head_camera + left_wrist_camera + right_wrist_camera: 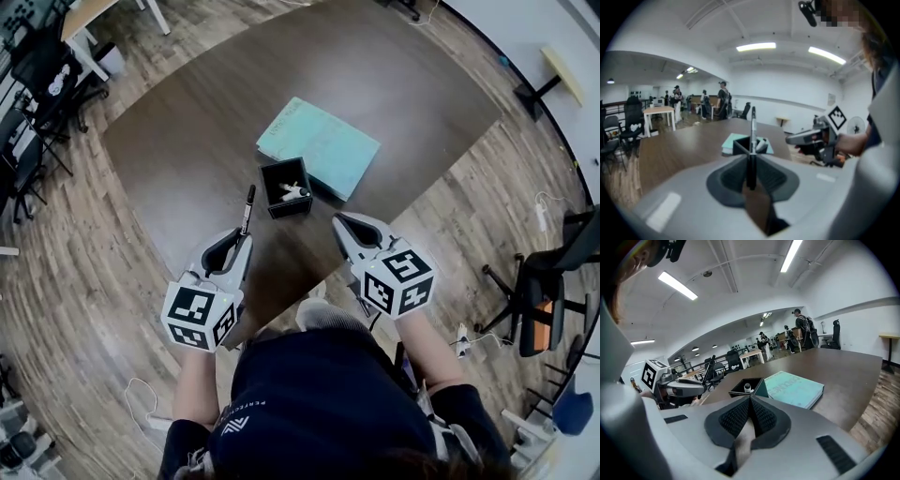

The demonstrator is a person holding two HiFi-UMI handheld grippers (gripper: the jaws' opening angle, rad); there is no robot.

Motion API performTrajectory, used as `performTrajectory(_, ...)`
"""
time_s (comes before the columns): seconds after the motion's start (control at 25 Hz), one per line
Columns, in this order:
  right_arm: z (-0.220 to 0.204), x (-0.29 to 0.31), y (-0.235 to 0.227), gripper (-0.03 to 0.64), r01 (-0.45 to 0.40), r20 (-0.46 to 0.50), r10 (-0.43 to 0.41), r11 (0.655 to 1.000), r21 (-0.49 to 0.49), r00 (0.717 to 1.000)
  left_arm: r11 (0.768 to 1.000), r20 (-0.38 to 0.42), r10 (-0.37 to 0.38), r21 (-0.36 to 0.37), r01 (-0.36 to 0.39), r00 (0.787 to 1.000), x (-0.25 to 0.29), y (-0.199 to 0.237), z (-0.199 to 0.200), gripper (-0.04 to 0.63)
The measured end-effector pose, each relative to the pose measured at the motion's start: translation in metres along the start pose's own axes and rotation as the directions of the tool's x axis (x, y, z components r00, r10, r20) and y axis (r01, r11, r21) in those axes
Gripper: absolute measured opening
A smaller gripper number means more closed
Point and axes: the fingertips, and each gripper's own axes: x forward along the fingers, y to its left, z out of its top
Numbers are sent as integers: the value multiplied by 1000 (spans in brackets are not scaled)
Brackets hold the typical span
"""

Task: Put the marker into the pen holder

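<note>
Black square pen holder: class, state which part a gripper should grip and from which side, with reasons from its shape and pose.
On the black square pen holder, take the near wall at the rim, from above, one finger inside, one outside. It stands upright, open-topped, with thin straight walls; the teal book lies close by its far side, and a white object sits inside.

Table (187,141): dark brown wood grain, smooth, low sheen.
Floor (84,281): wood-look planks, paler than the table, streaky grain.
Book (323,145), just right of and beyond the pen holder: teal cover, matt, paper or card.
Pen holder (291,208): black walls, matt, looks plastic.
Marker (248,206): black barrel, slight gloss.
Left gripper (246,236) and right gripper (339,223): light grey shells, smooth matt plastic. The pads (733,418) are black, finely ribbed, rubbery-looking.
Cubes (199,314): flat white faces, black print.
Person's top (319,394): dark navy cloth, matt.
</note>
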Motion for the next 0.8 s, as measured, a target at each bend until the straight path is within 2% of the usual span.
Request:
performTrajectory(0.2,3,17,-13,1,-41,-38,40,999,-25,998,996,-88,63,68,-57,994,9,7,-3,64)
performTrajectory(0.44,8,33,-23,2,-90,-69,86,994,-61,994,989,-168,105,118,-85,980,17,15,1,64)
performTrajectory(0.8,13,52,-32,0,-136,-97,127,986,-93,987,951,-295,219,279,-135,930,31,31,0,64)
